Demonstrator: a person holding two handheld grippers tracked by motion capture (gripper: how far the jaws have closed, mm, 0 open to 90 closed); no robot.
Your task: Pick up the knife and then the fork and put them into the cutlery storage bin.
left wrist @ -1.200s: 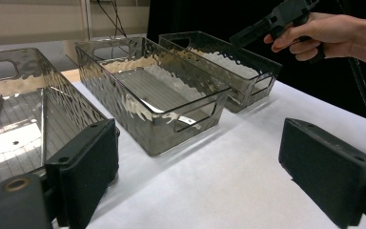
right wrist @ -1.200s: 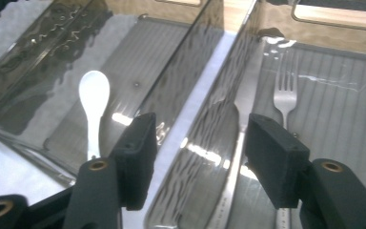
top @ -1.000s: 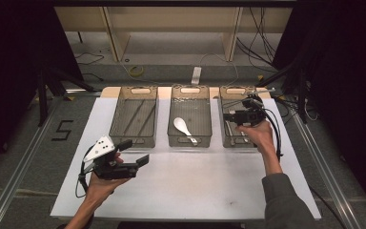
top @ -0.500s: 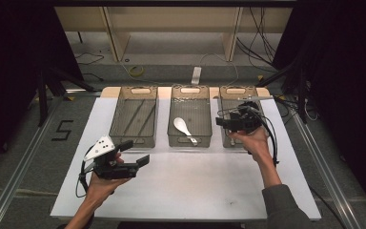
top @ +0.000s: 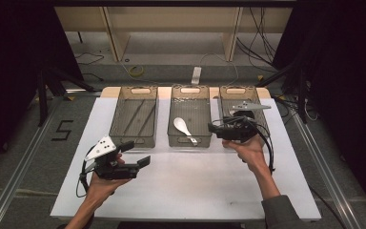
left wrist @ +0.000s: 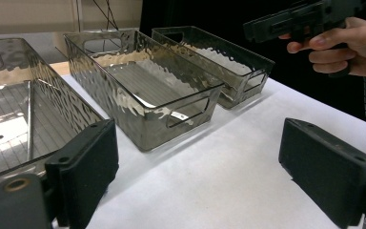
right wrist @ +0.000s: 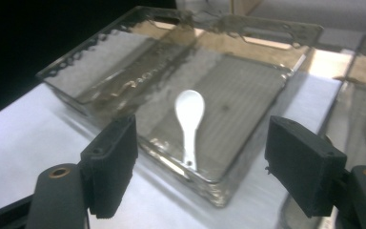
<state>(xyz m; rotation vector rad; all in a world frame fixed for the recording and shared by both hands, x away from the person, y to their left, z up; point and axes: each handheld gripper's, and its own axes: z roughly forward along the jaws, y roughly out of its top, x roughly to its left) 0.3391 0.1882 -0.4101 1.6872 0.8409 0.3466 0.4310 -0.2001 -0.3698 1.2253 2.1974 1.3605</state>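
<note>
right tongs (top: pixel 213 127) | shifted from right tray (top: pixel 259 102) toward middle tray (top: pixel 190 94) | jaws opening, empty

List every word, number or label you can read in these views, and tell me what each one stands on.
"5": a single dark numeral on the grey floor left of the white table, seen in the high view.
No other text is readable: the three clear smoky plastic bins, the white plastic spoon and both black claws carry no legible marking.
</note>
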